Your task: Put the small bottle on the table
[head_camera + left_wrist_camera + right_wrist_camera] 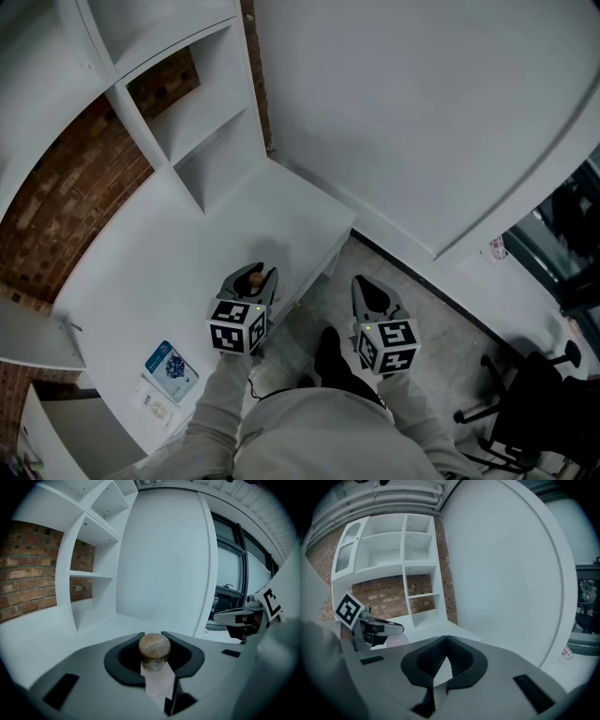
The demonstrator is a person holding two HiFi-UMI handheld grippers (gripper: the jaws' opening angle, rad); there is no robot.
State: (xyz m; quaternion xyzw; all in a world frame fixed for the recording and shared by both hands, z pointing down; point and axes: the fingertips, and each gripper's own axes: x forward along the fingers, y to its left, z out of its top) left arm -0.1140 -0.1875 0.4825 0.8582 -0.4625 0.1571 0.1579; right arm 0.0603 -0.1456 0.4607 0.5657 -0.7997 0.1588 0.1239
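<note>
Only the left gripper view shows the small bottle (154, 654) clearly: wooden-capped and clamped between the left gripper's (153, 641) fingers (123, 663), near their tips. The head view places it over the bench (141, 281), near the front edge. The right gripper's (446, 645) fingers are closed on nothing.

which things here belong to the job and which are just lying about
Job in hand:
small bottle, held in the left gripper
white table

Lying about:
blue-printed card on the table
white shelves
office chair
right gripper, shut on nothing
</note>
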